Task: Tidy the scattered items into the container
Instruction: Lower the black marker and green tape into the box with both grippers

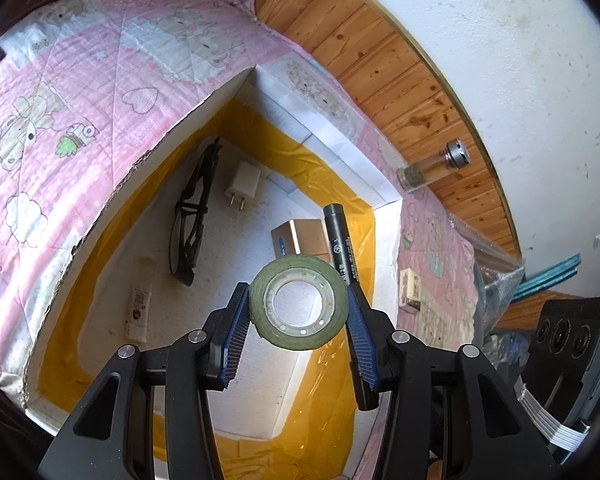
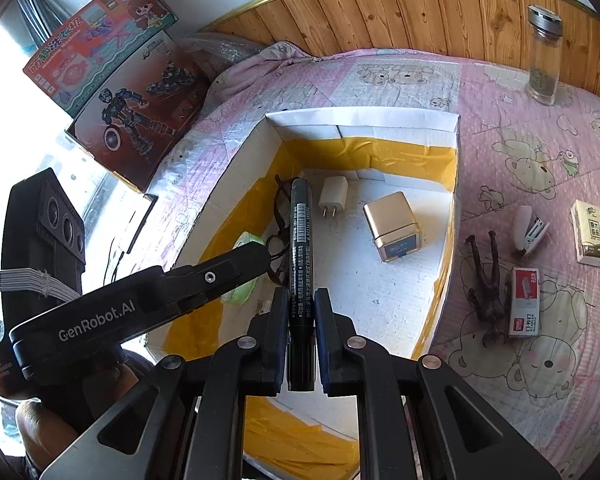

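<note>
My left gripper is shut on a green tape roll and holds it above the open white box lined with yellow tape. My right gripper is shut on a black marker, also over the box; the marker shows in the left wrist view too. Inside the box lie black glasses, a white charger plug and a gold cube. The left gripper's body crosses the right wrist view.
On the pink quilt right of the box lie a white stapler, a staples box, a dark figurine and a small cream box. A glass bottle stands by the wooden headboard. Toy boxes lie at the left.
</note>
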Action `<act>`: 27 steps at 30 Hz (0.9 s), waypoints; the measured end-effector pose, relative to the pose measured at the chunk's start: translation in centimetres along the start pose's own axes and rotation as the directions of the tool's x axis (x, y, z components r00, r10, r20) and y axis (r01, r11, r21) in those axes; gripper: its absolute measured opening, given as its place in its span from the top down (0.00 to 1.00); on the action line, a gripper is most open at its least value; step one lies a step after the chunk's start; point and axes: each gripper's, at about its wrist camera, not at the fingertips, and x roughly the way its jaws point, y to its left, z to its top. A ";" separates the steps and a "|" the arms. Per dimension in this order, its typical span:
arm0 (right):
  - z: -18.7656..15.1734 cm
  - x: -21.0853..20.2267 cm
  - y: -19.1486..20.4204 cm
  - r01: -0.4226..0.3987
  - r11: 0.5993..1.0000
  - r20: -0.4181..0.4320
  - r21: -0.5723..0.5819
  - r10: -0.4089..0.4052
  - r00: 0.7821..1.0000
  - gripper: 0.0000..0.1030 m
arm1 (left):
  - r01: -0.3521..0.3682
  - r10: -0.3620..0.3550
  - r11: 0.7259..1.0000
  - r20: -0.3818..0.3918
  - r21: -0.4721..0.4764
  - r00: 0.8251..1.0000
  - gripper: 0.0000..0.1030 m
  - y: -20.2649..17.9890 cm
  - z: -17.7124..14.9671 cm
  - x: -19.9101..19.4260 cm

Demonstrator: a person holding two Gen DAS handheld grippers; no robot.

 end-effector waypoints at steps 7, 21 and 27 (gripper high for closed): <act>2.0 1.8 -0.5 -0.010 0.998 -0.037 0.056 0.012 0.999 0.87 | -0.015 0.013 0.999 -0.038 -0.052 0.999 0.52 0.6 1.3 1.5; 4.8 5.3 -2.2 0.024 0.987 -0.106 0.160 -0.007 0.994 0.86 | -0.050 0.039 0.980 -0.066 -0.190 0.997 0.52 2.3 3.0 3.4; 5.6 6.2 -2.2 0.045 0.984 -0.116 0.171 -0.025 0.993 0.86 | -0.058 0.042 0.966 -0.068 -0.253 0.997 0.52 2.9 3.4 4.4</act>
